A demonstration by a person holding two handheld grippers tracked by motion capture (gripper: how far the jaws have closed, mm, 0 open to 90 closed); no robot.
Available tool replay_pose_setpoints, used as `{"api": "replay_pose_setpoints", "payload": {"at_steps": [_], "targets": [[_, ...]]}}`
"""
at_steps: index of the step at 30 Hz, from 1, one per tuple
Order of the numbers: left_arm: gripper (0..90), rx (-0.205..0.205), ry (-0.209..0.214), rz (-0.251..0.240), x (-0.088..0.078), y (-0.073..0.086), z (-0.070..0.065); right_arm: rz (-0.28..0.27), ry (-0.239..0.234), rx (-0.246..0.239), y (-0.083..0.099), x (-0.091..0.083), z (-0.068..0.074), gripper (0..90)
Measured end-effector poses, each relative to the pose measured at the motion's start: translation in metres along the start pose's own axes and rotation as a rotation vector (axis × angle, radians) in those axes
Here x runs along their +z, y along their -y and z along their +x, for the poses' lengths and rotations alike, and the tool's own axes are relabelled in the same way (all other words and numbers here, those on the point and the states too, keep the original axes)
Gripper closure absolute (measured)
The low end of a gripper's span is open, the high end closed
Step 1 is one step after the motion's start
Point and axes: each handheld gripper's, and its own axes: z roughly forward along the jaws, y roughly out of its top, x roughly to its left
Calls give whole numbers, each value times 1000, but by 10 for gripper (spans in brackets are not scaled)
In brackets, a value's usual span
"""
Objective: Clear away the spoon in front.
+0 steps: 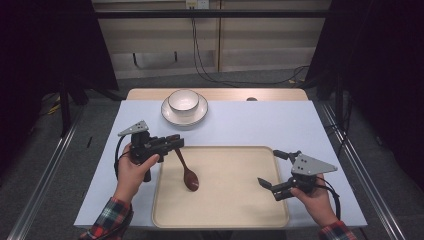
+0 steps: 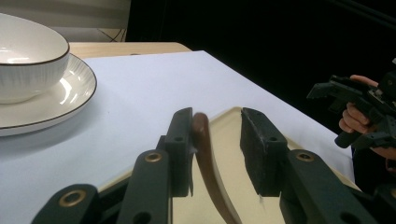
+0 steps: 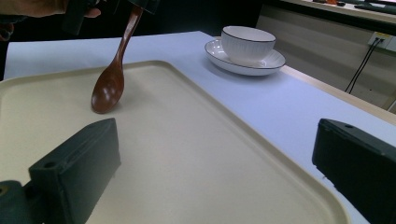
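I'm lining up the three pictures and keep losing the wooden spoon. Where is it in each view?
High view: spoon left of centre, its bowl on the tray, its handle running up to the left gripper.
Left gripper view: bottom centre, the handle against one jaw.
Right gripper view: upper left.
Shared landmark: the white bowl on its plate.

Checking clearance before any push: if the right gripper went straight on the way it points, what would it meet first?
Probably the brown spoon, its bowl resting on the tray ahead of the open right gripper; depth is uncertain, so it might pass beside it.
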Motion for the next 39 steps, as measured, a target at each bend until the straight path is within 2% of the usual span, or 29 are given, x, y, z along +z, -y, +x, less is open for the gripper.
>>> {"api": "replay_pose_setpoints", "payload": {"at_steps": [7,9,15,21,24,25,34,39], "targets": [[701,12,-9,14,2,1,2,-5,3,-2,0,0,0,5],[738,14,-8,34,5,3,3,-5,4,0,0,0,0,5],[745,14,0,70,11,8,2,-9,10,-3,0,0,0,5],[726,21,1,72,11,9,2,-8,6,6,0,-1,0,5],[711,26,-11,83,12,12,2,-7,7,1,0,-1,0,5],[709,23,0,86,13,13,2,-8,7,-1,0,-1,0,5],[673,69,-21,99,13,14,1,-9,9,3,0,-1,0,5],[626,90,-46,85,12,14,1,-8,8,-3,-1,-1,0,5]]}}
